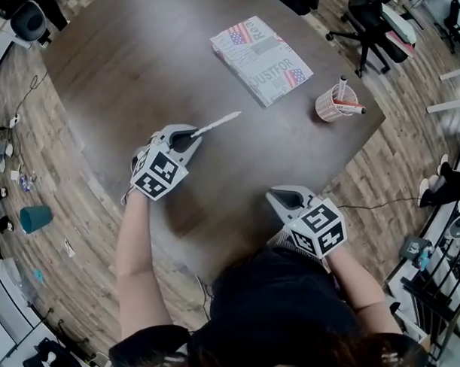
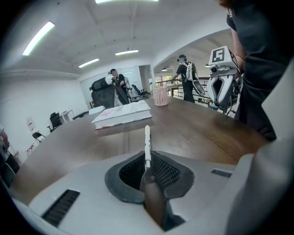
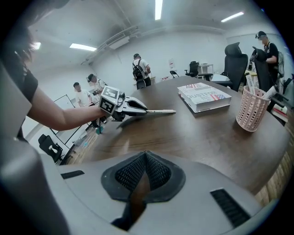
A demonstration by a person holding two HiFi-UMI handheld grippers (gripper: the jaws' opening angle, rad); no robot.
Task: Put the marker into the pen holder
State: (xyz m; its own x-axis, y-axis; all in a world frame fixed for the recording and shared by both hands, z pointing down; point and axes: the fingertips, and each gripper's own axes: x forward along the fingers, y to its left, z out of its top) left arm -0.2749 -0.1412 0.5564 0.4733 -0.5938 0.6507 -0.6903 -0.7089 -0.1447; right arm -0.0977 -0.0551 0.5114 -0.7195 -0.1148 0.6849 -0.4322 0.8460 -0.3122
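Note:
A slim white marker [image 1: 217, 124] sticks out of my left gripper [image 1: 182, 142], pointing up-right toward the book. In the left gripper view the jaws are shut on the marker's [image 2: 147, 144] lower end, my left gripper [image 2: 148, 167] gripping it between the black pads. From the right gripper view the marker [image 3: 161, 111] hangs a little above the dark table, with its shadow beneath. The pink mesh pen holder [image 1: 337, 104] stands near the table's right edge with several pens in it. My right gripper [image 1: 286, 197] rests at the near edge, jaws shut and empty [image 3: 145, 158].
A thick book with a flag cover [image 1: 261, 60] lies on the round dark wooden table [image 1: 129, 62] between the marker and the far edge. Office chairs [image 1: 371, 18] stand beyond the pen holder. People stand in the background of both gripper views.

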